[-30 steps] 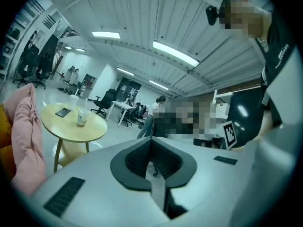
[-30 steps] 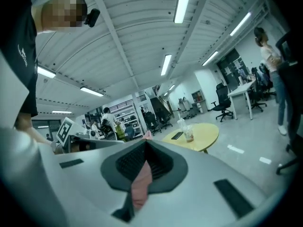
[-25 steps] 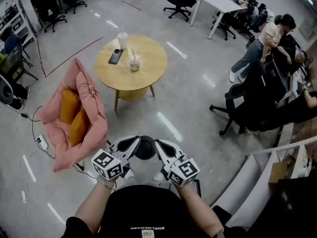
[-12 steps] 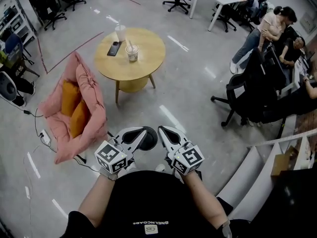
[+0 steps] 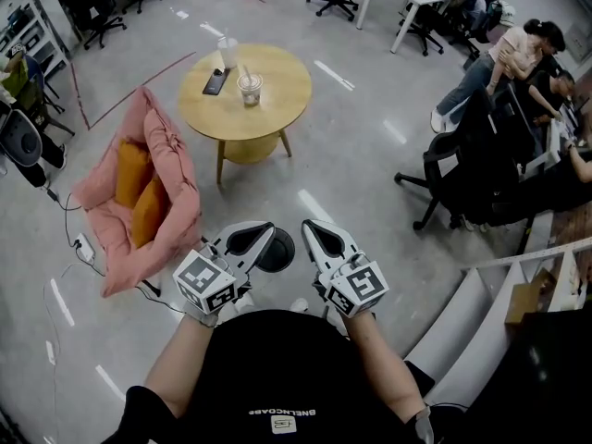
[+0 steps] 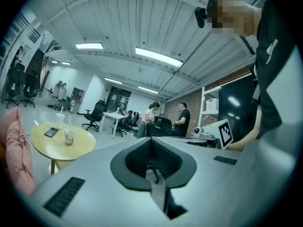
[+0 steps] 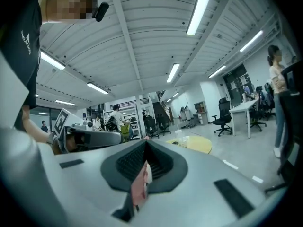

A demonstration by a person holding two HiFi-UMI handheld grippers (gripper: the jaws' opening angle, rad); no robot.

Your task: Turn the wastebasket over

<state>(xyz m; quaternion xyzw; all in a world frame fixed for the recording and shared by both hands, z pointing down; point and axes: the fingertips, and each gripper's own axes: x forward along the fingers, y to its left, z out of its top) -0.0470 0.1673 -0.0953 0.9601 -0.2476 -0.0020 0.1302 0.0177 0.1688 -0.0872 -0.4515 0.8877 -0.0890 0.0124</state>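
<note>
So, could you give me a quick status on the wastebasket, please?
Left tongs and right tongs shut, empty. Wastebasket on floor below them, untouched. Nothing in the way.

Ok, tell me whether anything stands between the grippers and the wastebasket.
Nothing visible does. The wastebasket stands on the floor between the left gripper and right gripper, both shut and empty; the table and pink cushion lie well beyond.
</note>
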